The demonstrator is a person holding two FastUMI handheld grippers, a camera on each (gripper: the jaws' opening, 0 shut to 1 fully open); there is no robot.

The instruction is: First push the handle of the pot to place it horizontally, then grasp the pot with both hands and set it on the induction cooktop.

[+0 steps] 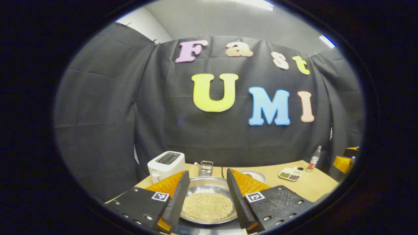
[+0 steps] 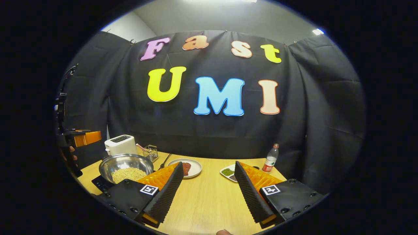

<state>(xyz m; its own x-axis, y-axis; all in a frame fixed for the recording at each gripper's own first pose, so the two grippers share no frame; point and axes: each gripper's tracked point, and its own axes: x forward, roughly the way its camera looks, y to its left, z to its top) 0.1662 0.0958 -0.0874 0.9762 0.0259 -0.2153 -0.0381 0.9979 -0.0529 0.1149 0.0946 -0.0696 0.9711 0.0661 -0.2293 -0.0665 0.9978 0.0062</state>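
On cooktop [image 2: 99, 183] at table's [image 2: 209, 195] left end, pot [image 2: 125, 168] of beans already sitting. We are holding both hand-held grippers wide and empty: left hand-held gripper [image 1: 208, 199] hovering over pot, right hand-held gripper [image 2: 209, 192] over bare table. We are judging placement done; withdrawing best straight back, not nudging rim.

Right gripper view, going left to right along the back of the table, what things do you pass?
Toaster → wire basket → plate → divided dish → bottle.
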